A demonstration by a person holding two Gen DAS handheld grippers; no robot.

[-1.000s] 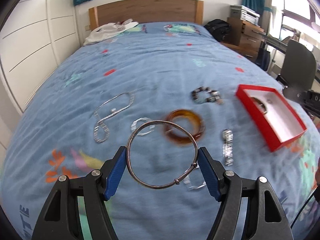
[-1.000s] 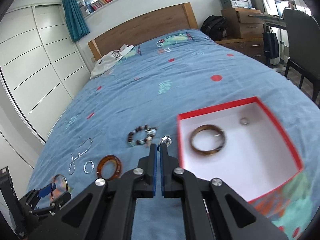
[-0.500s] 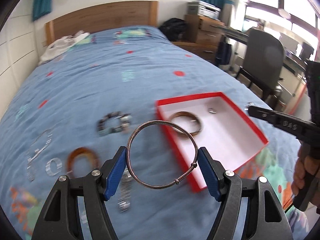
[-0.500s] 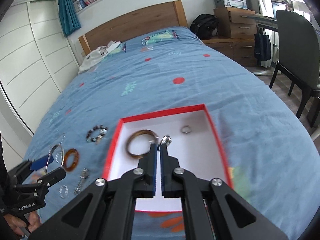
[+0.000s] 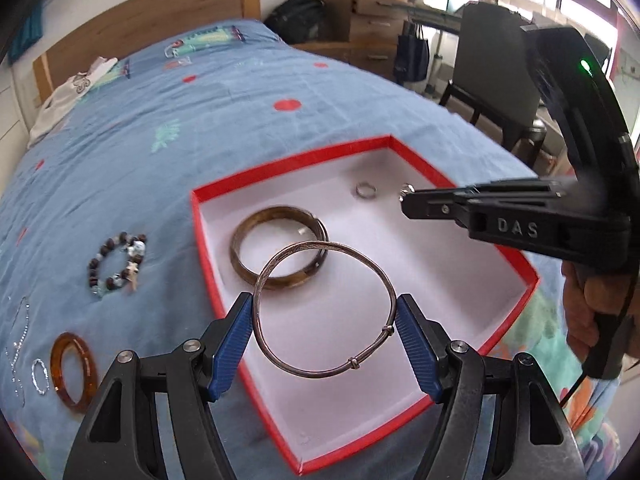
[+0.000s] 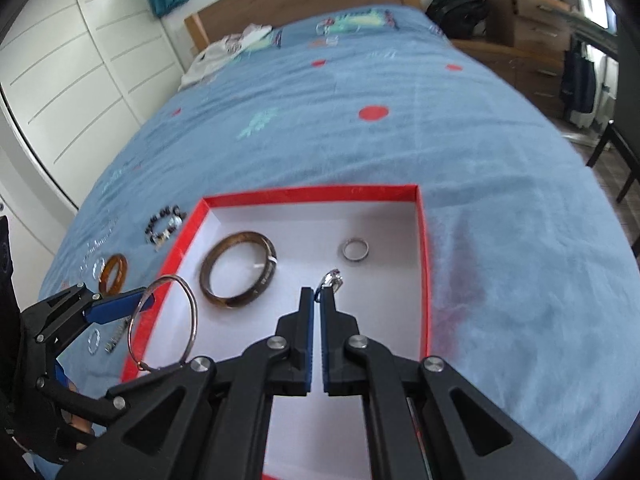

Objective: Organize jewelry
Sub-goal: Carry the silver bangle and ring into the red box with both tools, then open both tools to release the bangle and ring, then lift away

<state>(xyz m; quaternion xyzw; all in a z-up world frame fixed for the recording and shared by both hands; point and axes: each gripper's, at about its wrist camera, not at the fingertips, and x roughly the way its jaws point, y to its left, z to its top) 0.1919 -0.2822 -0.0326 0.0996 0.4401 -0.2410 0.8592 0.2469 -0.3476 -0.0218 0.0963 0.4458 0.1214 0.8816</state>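
A red box (image 5: 524,280) with a white inside lies on the blue bed; it also shows in the right wrist view (image 6: 422,232). In it lie a brown bangle (image 5: 240,252) and a small silver ring (image 5: 366,190). My left gripper (image 5: 326,316) is shut on a thin silver bangle (image 5: 384,280) and holds it above the box's near left part. My right gripper (image 6: 316,294) is shut on a small silver ring (image 6: 332,280) above the box's right part, near the lying ring (image 6: 355,249).
On the bed left of the box lie a beaded bracelet (image 5: 116,264), an amber bangle (image 5: 74,368), a small silver ring (image 5: 40,376) and a chain necklace (image 5: 16,344). A chair (image 5: 496,80) and a desk stand to the right of the bed.
Both grippers have moved with their jewelry from over the bed to above the red box. Their grip has not changed.
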